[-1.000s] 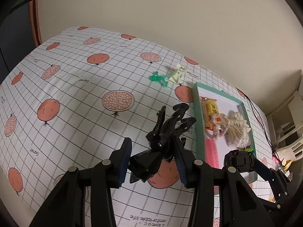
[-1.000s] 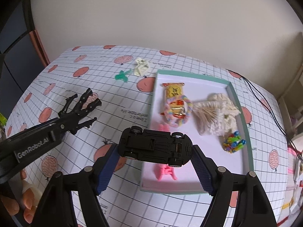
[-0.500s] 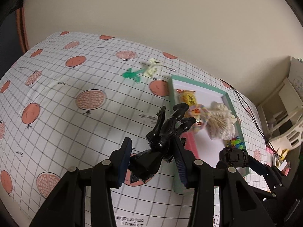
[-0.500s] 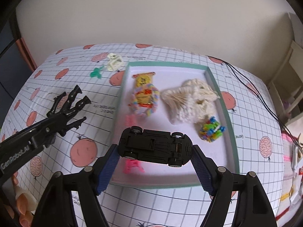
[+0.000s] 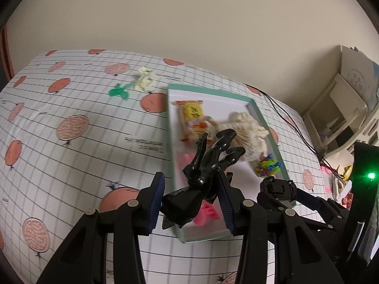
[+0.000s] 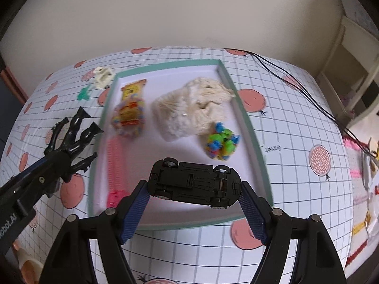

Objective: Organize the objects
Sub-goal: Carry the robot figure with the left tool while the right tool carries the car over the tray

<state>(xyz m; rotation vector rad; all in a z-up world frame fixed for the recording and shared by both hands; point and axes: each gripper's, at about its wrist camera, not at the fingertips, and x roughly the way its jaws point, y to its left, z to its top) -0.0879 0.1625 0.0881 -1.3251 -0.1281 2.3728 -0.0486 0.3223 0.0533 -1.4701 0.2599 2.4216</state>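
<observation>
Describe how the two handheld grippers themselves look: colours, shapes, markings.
Both the left gripper and right gripper are matte black plastic linkages with silver pivot screws and two fingers faced with ribbed dark-blue pads. White "GenRobot.AI" lettering, partly visible, marks the left one; a green light glows on the right one's body.

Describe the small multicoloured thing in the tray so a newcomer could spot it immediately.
Start at the teal-rimmed white tray on the grid-patterned tablecloth. Along its right wall, just in front of the big cream yarn bundle, sits the bead cluster. It is the only knobbly clump of bright green, blue and orange in the tray, beyond the black toy car held in the right tongs.
</observation>
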